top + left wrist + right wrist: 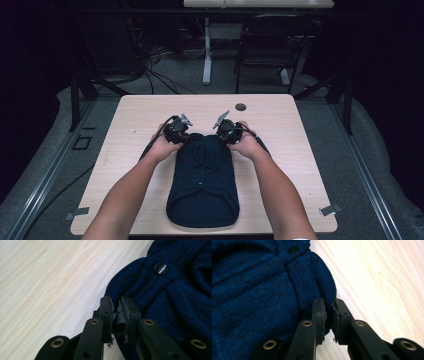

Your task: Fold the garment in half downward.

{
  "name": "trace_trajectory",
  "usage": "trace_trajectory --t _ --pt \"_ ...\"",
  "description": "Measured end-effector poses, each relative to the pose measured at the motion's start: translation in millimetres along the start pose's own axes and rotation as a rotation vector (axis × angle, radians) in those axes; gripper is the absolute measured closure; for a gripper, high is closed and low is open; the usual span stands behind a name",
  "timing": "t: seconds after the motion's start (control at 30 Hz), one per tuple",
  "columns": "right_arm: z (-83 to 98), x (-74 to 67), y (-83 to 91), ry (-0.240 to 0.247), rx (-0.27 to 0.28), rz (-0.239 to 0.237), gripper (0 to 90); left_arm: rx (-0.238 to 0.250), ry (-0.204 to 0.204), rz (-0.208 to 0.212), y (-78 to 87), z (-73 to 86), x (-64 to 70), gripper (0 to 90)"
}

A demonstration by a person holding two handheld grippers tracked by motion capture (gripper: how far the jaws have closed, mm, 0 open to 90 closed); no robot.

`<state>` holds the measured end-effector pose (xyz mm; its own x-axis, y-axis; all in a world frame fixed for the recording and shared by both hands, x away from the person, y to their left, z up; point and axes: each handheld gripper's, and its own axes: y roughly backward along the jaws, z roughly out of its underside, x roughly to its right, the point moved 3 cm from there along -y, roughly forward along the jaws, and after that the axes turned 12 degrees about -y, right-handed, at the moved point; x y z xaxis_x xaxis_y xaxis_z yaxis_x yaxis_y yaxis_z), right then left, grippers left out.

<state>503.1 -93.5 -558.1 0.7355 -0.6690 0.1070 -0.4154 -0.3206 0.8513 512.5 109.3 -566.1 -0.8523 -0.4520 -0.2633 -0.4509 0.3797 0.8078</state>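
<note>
The left gripper (117, 312) has its jaws drawn nearly together at the edge of a navy knitted garment (203, 182); whether any cloth is caught in the narrow gap cannot be told from the left gripper view, where worn grey padding shows between the jaws. A dark round button (160, 269) sits on the knit just beyond the jaw tips, with bare pale wood to the garment's other side. The right gripper (329, 311) likewise has its jaws almost closed at the garment's rounded edge (322, 282), and here too a grip on the cloth cannot be confirmed; a second dark button (293, 249) lies on a folded band of the knit farther off.

From the high view, the left gripper (176, 129) and right gripper (227, 130) flank the far end of the garment, each held in one of a person's hands (162, 146), forearms running alongside it. The garment lies lengthwise at the middle of a light wooden table (280, 120), its rounded near end close to the table's near edge.
</note>
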Motion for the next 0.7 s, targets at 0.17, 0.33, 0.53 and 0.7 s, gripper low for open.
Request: trace_trajectory --t 0.17,0.33,0.53,0.7 --pt "-1.7 1.7 13.3 -0.002 0.051 -0.008 80.7 0.033 -0.017 -0.030 15.3 -4.2 -2.5 80.1" --pt "-9.4 1.7 28.2 0.017 0.068 0.001 80.8 0.044 -0.036 -0.047 29.8 -12.0 -4.9 80.1" --pt "-29.5 3.0 59.3 0.052 0.119 0.053 81.2 0.094 -0.047 -0.111 63.3 -28.3 -15.8 80.1" --pt "-48.3 5.1 85.3 0.081 0.160 0.105 81.4 0.124 -0.068 -0.174 91.6 -44.7 -27.9 80.1"
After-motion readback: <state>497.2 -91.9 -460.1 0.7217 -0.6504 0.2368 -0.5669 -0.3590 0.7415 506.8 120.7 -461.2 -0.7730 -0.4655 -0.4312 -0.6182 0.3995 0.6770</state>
